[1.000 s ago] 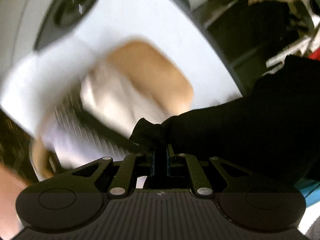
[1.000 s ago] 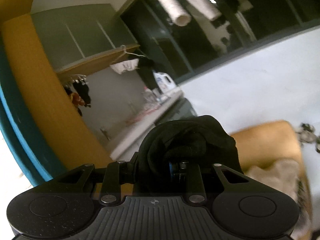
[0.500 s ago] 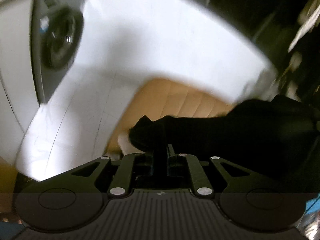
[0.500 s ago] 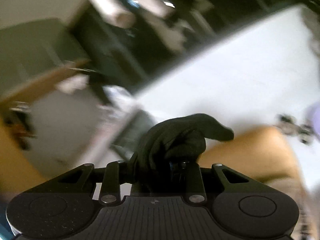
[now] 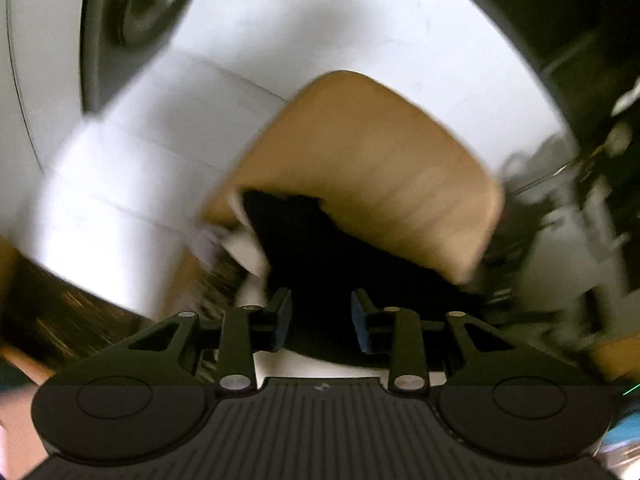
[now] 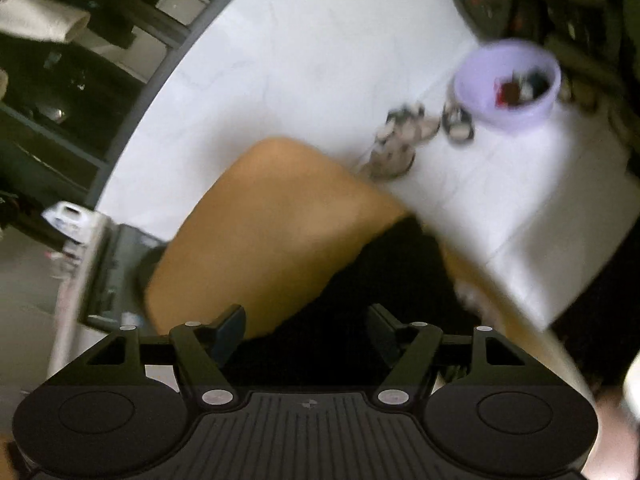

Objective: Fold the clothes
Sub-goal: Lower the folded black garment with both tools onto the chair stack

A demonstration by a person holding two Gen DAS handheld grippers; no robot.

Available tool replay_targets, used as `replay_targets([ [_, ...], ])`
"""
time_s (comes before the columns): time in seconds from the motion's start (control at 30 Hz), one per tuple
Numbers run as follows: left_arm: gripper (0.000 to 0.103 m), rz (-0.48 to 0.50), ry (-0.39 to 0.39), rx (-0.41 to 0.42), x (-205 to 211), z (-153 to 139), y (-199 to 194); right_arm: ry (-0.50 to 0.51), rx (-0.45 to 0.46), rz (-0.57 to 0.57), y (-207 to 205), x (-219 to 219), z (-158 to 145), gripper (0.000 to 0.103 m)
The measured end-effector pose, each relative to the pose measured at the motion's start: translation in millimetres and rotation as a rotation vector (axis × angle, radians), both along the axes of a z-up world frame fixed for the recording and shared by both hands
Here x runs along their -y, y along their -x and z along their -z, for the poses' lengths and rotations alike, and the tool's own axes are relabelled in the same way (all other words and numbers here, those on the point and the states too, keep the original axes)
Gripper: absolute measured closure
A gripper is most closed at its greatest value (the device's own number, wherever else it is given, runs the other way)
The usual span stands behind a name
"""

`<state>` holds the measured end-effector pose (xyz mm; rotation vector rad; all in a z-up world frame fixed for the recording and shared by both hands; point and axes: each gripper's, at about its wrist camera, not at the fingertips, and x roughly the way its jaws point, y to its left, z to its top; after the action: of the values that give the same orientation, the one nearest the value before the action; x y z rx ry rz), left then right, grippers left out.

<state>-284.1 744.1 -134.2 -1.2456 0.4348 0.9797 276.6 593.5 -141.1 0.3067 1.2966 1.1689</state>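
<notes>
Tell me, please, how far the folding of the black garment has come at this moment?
Done: the black garment lies on the tan wooden surface. In hand: both jaws are opening; the left hand-held gripper and the right hand-held gripper have the cloth between their fingers, but the pads do not press it. Left: blur hides whether it is neatly folded; lighter clothes beside it look unfolded.

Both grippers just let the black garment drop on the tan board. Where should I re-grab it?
Judging by its pose, grip the black garment at its near edge, coming from your side: it lies between the opening left gripper fingers.
</notes>
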Motion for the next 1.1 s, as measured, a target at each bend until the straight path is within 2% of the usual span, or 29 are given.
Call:
replay_targets([
  [0.1, 0.066, -0.019, 0.093, 0.168, 0, 8, 1, -0.028, -0.107, 0.001, 18, 24, 2, 0.039],
  [0.13, 0.065, -0.025, 0.123, 0.191, 0, 16, -3, -0.029, -0.134, -0.009, 20, 29, 5, 0.039],
  [0.23, 0.065, -0.029, 0.176, 0.128, -7, 37, -18, -0.013, -0.194, -0.03, 26, 26, 17, 0.037],
  [0.3, 0.065, -0.051, 0.205, 0.103, -10, 49, -21, 0.033, -0.229, -0.003, 24, 22, 30, 0.037],
  [0.33, 0.065, -0.067, 0.206, 0.12, -12, 52, -20, 0.051, -0.25, 0.011, 24, 23, 36, 0.036],
  [0.43, 0.064, -0.092, 0.16, 0.151, -20, 58, -19, 0.058, -0.279, 0.041, 22, 23, 51, 0.036],
  [0.53, 0.064, -0.046, 0.187, 0.081, -25, 58, -28, 0.06, -0.316, 0.09, 16, 22, 65, 0.036],
  [0.6, 0.061, -0.032, 0.184, 0.067, -22, 58, -30, 0.054, -0.344, 0.137, 12, 24, 73, 0.036],
  [0.7, 0.06, -0.02, 0.165, 0.057, -21, 56, -32, 0.036, -0.333, 0.183, 4, 25, 81, 0.036],
  [0.77, 0.06, -0.048, 0.193, 0.064, -19, 55, -29, 0.052, -0.33, 0.201, 1, 22, 86, 0.037],
  [0.83, 0.054, -0.058, 0.187, 0.061, -14, 49, -26, 0.073, -0.353, 0.203, 3, 21, 90, 0.037],
  [0.9, 0.037, -0.067, 0.182, 0.058, -10, 42, -23, 0.072, -0.375, 0.183, 8, 22, 87, 0.037],
  [1.03, 0.036, -0.053, 0.145, 0.02, -10, 42, -18, 0.075, -0.397, 0.148, 20, 28, 87, 0.029],
  [1.1, 0.036, -0.075, 0.141, 0.03, -14, 48, -17, 0.082, -0.408, 0.173, 21, 31, 93, 0.03],
])
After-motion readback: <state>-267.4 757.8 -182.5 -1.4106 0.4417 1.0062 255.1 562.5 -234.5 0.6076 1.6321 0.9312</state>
